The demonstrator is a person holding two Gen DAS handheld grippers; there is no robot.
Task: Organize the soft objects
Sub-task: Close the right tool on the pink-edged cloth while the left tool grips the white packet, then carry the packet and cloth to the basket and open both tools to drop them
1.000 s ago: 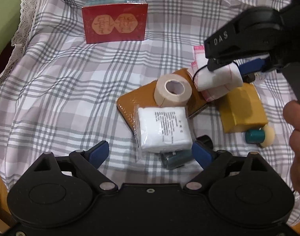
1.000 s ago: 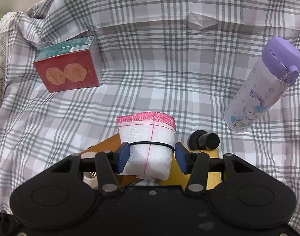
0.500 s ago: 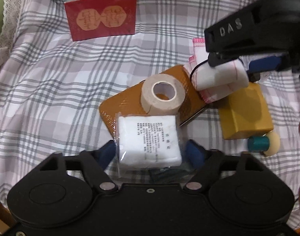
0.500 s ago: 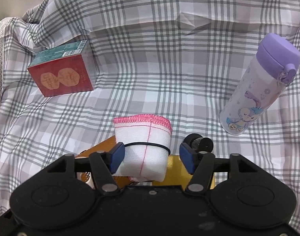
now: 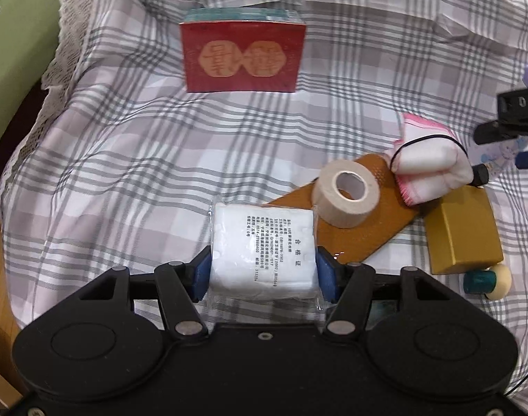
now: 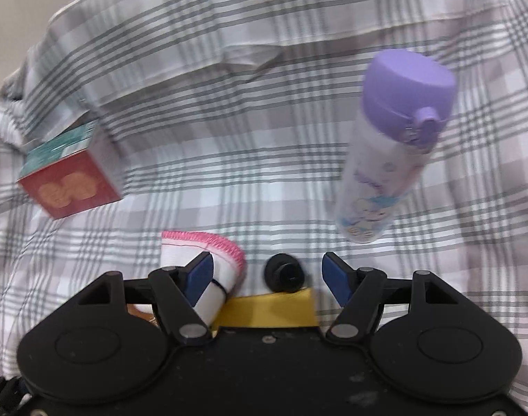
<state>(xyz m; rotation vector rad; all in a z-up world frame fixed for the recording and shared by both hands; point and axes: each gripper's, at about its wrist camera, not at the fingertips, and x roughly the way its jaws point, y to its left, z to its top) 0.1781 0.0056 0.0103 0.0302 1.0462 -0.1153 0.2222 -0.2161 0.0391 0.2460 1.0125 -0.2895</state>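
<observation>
Closing your left gripper on the white plastic-wrapped gauze pack at 6 o'clock starts the sorting. Your right gripper is spreading, empty; the banded white pink-edged cloth roll lies loose at 3 o'clock. Beige tape roll is untouched.

Woven plaid cloth underlies a glossy plastic-wrapped cotton pack and matt paper-like tape roll.

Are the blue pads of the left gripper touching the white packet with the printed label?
Touching. In the left wrist view, both blue pads of the closing left gripper press against the sides of the white packet, with no gap visible.
</observation>
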